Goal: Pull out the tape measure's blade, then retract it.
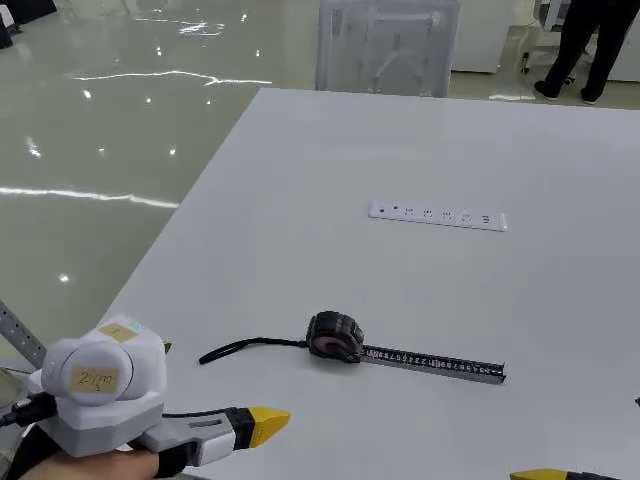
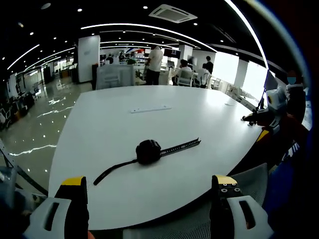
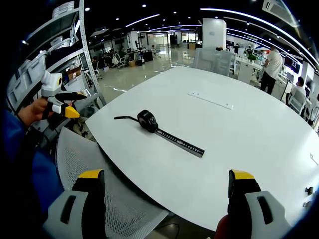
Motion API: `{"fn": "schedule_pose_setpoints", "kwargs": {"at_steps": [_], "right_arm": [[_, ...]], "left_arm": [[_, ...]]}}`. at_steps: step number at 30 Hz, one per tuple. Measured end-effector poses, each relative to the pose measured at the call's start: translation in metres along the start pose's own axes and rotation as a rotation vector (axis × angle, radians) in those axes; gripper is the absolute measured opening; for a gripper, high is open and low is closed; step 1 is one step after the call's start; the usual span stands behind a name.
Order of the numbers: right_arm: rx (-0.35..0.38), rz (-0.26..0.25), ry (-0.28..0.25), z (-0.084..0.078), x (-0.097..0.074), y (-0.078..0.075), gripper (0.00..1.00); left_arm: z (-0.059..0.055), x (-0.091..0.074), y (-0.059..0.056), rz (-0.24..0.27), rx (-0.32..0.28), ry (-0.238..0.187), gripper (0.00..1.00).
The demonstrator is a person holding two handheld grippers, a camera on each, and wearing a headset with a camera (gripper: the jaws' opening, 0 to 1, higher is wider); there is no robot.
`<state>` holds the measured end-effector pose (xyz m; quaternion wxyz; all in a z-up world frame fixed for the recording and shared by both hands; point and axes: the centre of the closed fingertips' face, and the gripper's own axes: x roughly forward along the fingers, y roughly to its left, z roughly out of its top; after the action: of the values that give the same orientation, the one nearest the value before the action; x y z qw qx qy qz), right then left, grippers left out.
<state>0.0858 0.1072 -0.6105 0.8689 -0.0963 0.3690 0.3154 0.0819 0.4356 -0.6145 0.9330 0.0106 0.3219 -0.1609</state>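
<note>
At lower centre of the head view, on the white desk (image 1: 420, 150): black round-cased tape measure (image 1: 335, 337), probably hefty and hard, thin steel blade (image 1: 435, 364) partly out, likely springy; pinch its tip. The left hand-held gripper (image 2: 149, 180) and right hand-held gripper (image 3: 166, 175) gape wide, empty.

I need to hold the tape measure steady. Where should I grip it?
Probably the round black case, from above, jaws across its flat sides: it stands upright, with the blade running out to the right and the strap trailing left.
</note>
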Motion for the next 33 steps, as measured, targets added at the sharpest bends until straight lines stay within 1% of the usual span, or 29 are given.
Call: {"fn": "schedule_pose_setpoints", "kwargs": {"at_steps": [4,6,8,11,13,15,16,18,20,21,22,23,25,29,30,33], "right_arm": [[-0.001,0.004,0.003,-0.002,-0.001,0.001,1.00],[-0.003,0.007,0.003,-0.002,0.000,0.001,1.00],[0.003,-0.001,-0.004,-0.002,0.003,-0.002,1.00],[0.005,0.003,-0.003,-0.003,0.010,-0.004,1.00],[-0.003,0.009,0.004,-0.004,0.011,-0.002,1.00],[-0.009,0.017,0.000,-0.004,0.014,-0.003,1.00],[-0.010,0.019,-0.003,-0.003,0.015,-0.003,1.00],[-0.017,0.026,-0.006,-0.002,0.019,-0.003,1.00],[-0.025,0.033,-0.010,-0.001,0.022,-0.003,1.00],[-0.037,0.039,-0.011,-0.001,0.023,-0.003,0.99],[-0.044,0.040,-0.010,-0.001,0.025,-0.004,0.98],[-0.047,0.041,-0.005,-0.002,0.026,-0.005,0.97],[-0.055,0.044,0.002,-0.004,0.029,-0.006,0.96],[-0.052,0.042,0.011,-0.007,0.034,-0.011,0.96],[-0.054,0.042,0.014,-0.008,0.035,-0.011,0.96],[-0.076,0.042,0.033,-0.013,0.041,-0.015,0.93]], "left_arm": [[-0.005,0.001,0.000,0.001,-0.011,0.014,1.00],[-0.006,0.003,-0.003,-0.002,-0.024,0.020,1.00],[-0.006,0.006,-0.004,0.006,-0.031,0.012,1.00],[-0.006,0.012,-0.007,0.013,-0.034,0.017,1.00],[-0.005,0.014,-0.008,0.025,-0.035,0.010,1.00],[-0.004,0.018,-0.010,0.026,-0.037,0.008,1.00],[-0.004,0.020,-0.010,0.026,-0.039,0.010,1.00],[-0.005,0.025,-0.009,0.044,-0.041,0.015,0.99],[-0.005,0.031,-0.011,0.046,-0.050,0.019,0.99],[-0.007,0.034,-0.010,0.058,-0.049,0.029,0.99],[-0.007,0.035,-0.011,0.058,-0.049,0.028,0.99],[-0.006,0.037,-0.012,0.059,-0.050,0.027,0.99],[-0.005,0.041,-0.011,0.078,-0.053,0.025,0.99],[-0.008,0.051,-0.012,0.092,-0.062,0.039,0.99],[-0.007,0.053,-0.013,0.089,-0.061,0.037,0.99],[-0.008,0.060,-0.014,0.096,-0.059,0.042,0.98]]}}
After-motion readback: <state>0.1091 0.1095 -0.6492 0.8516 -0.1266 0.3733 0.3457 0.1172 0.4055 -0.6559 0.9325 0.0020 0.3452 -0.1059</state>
